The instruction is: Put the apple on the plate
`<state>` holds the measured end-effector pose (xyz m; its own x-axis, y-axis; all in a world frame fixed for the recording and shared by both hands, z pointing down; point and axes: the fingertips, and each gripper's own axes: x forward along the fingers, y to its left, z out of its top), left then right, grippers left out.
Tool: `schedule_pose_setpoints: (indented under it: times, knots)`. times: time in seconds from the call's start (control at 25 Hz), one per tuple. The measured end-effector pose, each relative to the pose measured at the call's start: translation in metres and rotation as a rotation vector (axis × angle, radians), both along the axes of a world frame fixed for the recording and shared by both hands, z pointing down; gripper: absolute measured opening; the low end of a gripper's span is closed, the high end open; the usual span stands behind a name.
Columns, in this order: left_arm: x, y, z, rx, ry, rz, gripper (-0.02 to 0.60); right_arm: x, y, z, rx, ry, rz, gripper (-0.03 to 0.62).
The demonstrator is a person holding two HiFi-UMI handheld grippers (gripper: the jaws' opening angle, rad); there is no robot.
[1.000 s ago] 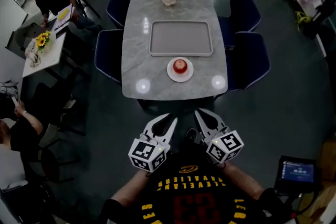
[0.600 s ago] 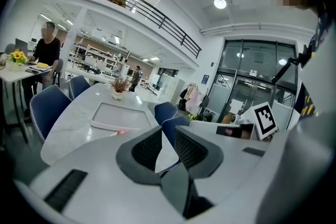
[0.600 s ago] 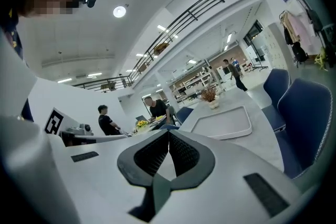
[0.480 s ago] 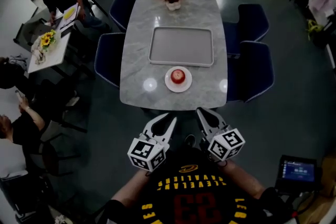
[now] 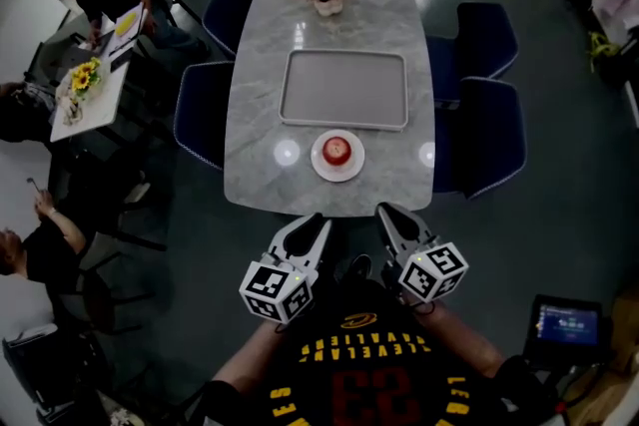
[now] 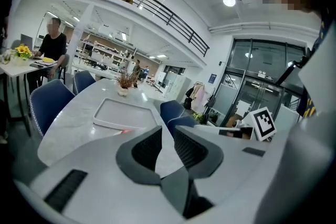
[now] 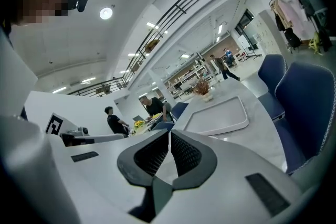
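the apple (image 5: pixel 337 150) on the plate (image 5: pixel 319 162) looks firm and slick, so i'd pinch its middle; left gripper (image 5: pixel 305 232) barely apart, right gripper (image 5: pixel 395 220) closed, both empty.

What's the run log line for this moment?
apple on plate | left hand-held gripper slightly open, empty, off table | right hand-held gripper shut, empty, off table

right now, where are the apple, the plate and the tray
apple (image 5: pixel 337 150): head view, middle of its red top
plate (image 5: pixel 319 164): head view, bare white rim left of the apple
tray (image 5: pixel 344 87): head view, bare middle of its floor
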<state>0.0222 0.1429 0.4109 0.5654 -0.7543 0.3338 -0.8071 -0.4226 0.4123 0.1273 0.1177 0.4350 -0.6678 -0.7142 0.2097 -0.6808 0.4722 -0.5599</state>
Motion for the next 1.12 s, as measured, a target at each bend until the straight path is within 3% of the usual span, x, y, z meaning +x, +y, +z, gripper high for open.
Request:
schedule_pose_setpoints:
  times: [0.24,0.52,1.12]
  knots:
    - [-0.015,-0.034,0.016,-0.03,0.029,0.028,0.074,-0.001,-0.027,0.017,-0.045,0.016,0.053,0.006]
    - [-0.058,-0.082,0.034,-0.045,0.018,0.027,0.074,-0.017,-0.058,0.042,-0.131,0.05,0.107,0.006]
    - [-0.099,-0.137,0.076,-0.115,0.025,0.16,0.074,-0.039,-0.107,0.055,-0.203,0.065,0.275,0.007]
